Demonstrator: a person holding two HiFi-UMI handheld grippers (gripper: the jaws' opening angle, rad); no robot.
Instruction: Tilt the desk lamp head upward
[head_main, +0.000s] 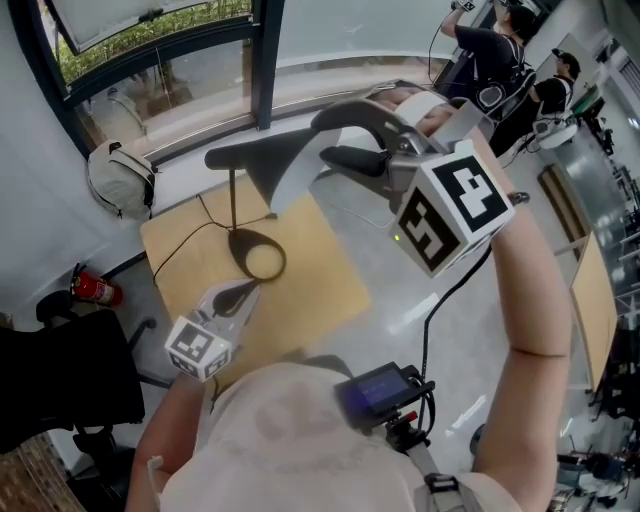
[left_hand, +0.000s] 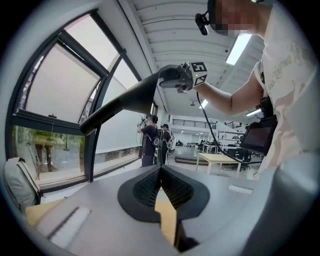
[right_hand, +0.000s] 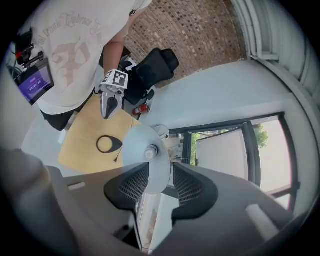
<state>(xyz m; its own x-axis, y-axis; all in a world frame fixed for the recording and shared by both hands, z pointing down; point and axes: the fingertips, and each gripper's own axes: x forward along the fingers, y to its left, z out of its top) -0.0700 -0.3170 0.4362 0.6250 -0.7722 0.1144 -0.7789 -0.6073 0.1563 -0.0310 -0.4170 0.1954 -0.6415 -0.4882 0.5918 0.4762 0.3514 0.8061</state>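
The desk lamp's dark cone-shaped head (head_main: 250, 157) is raised above the wooden table (head_main: 320, 270); its ring-shaped base (head_main: 258, 255) rests on the table. My right gripper (head_main: 325, 138) is at the head's wide end, jaws open around the rim. In the right gripper view the pale inside of the shade with its bulb (right_hand: 147, 152) sits between the pads of the right gripper (right_hand: 155, 175), with a gap at the right pad. My left gripper (head_main: 243, 290) is low by the base, shut and empty. In the left gripper view its pads (left_hand: 160, 170) meet under the lamp head (left_hand: 125, 100).
A grey backpack (head_main: 118, 180) lies by the window wall and a red fire extinguisher (head_main: 95, 290) stands on the floor at the left. A black chair (head_main: 60, 390) is beside the table. People (head_main: 500, 50) stand at the far right. A cable (head_main: 180, 240) crosses the tabletop.
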